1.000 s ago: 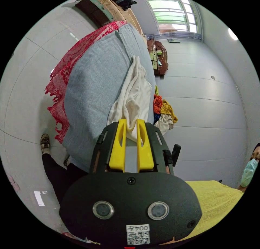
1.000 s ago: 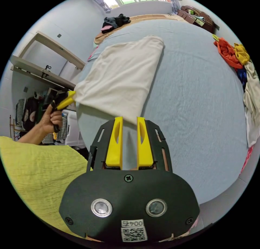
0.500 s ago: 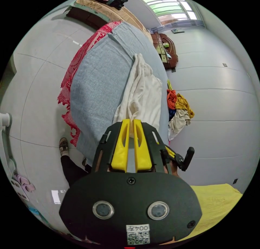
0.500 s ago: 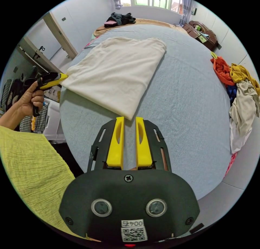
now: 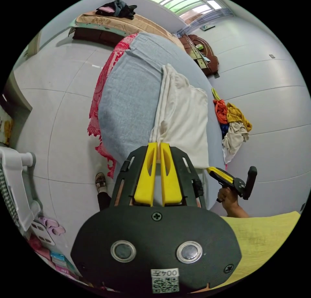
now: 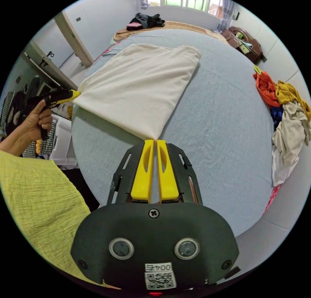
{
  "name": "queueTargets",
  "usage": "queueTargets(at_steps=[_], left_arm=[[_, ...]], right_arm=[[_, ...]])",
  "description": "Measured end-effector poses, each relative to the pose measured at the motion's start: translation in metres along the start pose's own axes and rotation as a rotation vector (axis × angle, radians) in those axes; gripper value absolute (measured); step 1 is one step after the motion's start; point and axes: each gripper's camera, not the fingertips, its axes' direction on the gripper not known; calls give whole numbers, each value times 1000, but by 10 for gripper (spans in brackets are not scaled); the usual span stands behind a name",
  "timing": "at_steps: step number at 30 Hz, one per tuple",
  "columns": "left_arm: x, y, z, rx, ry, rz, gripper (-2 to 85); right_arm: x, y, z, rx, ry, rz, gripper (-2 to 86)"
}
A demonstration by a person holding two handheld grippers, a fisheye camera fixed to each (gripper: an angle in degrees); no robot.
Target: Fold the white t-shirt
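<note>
The white t-shirt (image 6: 142,81) lies folded flat on a blue-grey bed (image 6: 226,123). My right gripper (image 6: 155,143) is shut on the shirt's near corner, its yellow jaws closed on the cloth. In the left gripper view the same shirt (image 5: 184,116) stretches away over the bed (image 5: 129,94), and my left gripper (image 5: 158,146) is shut on another near corner. The left gripper (image 6: 75,93) also shows in the right gripper view, held in a hand at the shirt's left corner. The right gripper (image 5: 210,170) appears in the left gripper view at the shirt's lower right corner.
A heap of orange, yellow and white clothes (image 6: 285,116) lies at the bed's right edge. Dark clothes (image 6: 145,19) sit on a brown surface beyond the bed. A red fringed cloth (image 5: 100,94) hangs from under the mattress. The person's yellow top (image 6: 35,210) is close at left.
Both grippers' jaws have closed from slightly apart to shut on the shirt's corners. The shirt, first lifted and bunched, now lies spread flat on the bed. Both cameras have shifted.
</note>
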Motion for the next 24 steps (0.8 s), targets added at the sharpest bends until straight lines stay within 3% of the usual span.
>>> queueTargets(at_steps=[7,15,24], left_arm=[[15,-13,10,-19,32,69,12],[22,-32,-18,59,-39,63,9],[148,-136,20,124,-27,336,17]], right_arm=[[37,-4,-13,-151,-74,63,34],[81,-15,-75,-23,-203,164,77],[91,-44,-43,-165,-151,150,97]])
